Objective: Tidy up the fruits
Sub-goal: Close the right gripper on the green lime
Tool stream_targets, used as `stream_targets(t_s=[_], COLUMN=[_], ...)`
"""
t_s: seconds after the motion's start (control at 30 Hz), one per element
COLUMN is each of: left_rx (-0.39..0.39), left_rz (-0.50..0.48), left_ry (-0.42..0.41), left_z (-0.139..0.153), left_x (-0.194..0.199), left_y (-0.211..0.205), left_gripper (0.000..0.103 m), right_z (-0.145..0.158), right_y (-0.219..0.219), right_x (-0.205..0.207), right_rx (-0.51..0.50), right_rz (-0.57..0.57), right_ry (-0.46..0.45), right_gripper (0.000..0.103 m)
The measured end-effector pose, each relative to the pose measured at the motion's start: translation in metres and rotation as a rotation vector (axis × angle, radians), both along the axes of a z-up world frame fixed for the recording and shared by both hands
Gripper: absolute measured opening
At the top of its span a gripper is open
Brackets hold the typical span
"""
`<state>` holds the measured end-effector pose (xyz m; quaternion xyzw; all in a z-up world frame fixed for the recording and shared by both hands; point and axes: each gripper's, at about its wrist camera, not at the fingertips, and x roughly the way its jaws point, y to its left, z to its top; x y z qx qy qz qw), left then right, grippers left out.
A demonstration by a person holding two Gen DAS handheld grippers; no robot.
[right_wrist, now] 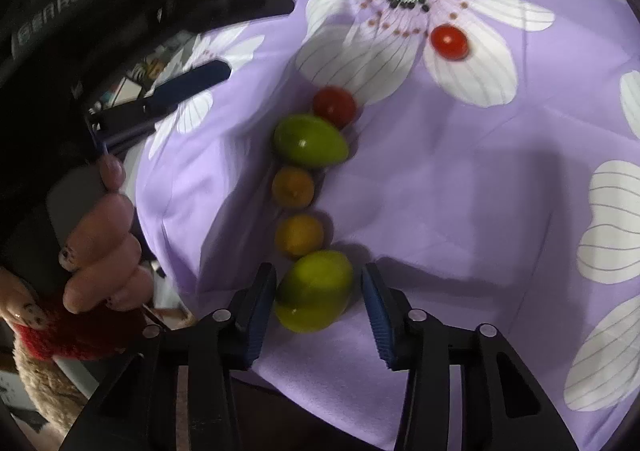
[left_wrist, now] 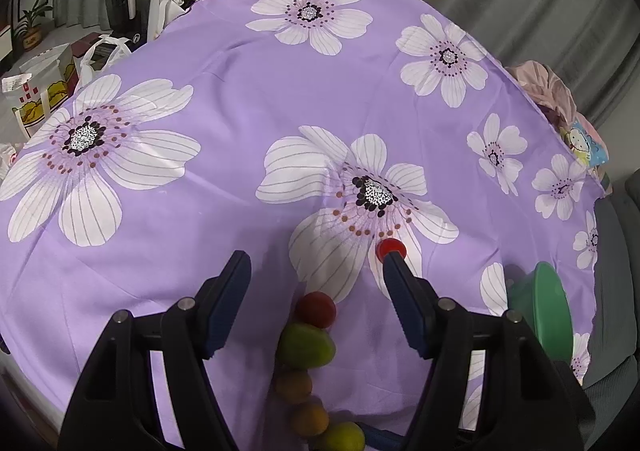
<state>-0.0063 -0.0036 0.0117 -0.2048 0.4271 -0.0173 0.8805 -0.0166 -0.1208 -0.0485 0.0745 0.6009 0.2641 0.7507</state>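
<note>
The right gripper (right_wrist: 319, 283) has its two blue-padded jaws spread apart, one on each side of a green mango (right_wrist: 314, 291) that lies on the cloth at the near end of a row of fruit. The left pad sits just beside the mango, perhaps touching it; the right pad stands clear of it, so the fruit is not pinched.

The row runs away from that gripper in a straight line: the green mango, then an orange fruit (right_wrist: 299, 235), a second orange fruit (right_wrist: 293, 187), a second green mango (right_wrist: 310, 140) lying crosswise, and a red tomato (right_wrist: 334, 106) at the far end. Neighbours in the row touch or nearly touch. A second red tomato (right_wrist: 449, 42) lies apart from the row, farther off and to the right, on a white printed petal.

The left gripper (left_wrist: 316, 255) is also spread wide, holding nothing. From its own camera the row of fruit lies between and below its jaws, and its right fingertip partly hides the lone tomato. In the right wrist view a hand (right_wrist: 106, 251) with patterned nails grips the left gripper's handle at the left edge.

Everything rests on a purple tablecloth (left_wrist: 224, 83) printed with large white flowers. A green plate (left_wrist: 550, 311) stands near the cloth's right edge, seen edge-on.
</note>
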Motion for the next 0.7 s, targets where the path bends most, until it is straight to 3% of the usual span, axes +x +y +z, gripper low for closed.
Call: stream_targets(t_s=[0.17,0.53,0.7], left_rx=[0.002,0.025,0.049], left_rz=[-0.013,-0.077,-0.142], left_ry=[0.0,0.006,0.03], left_z=[0.0,-0.004,-0.011], left_x=[0.001,0.001,0.003], left_y=[-0.004,-0.027,-0.047], left_gripper=[0.068,0.066,0.06], right_z=[0.0,0.019,0.013], right_y=[-0.003,-0.089,-0.102], right_x=[-0.002,0.021,0.026], right_rx=[-0.001,-0.033,-0.06], right_rz=[-0.005,-0.266,-0.336], right_ry=[-0.008,-0.079,-0.08], right_gripper=[0.04,0.041,0.041])
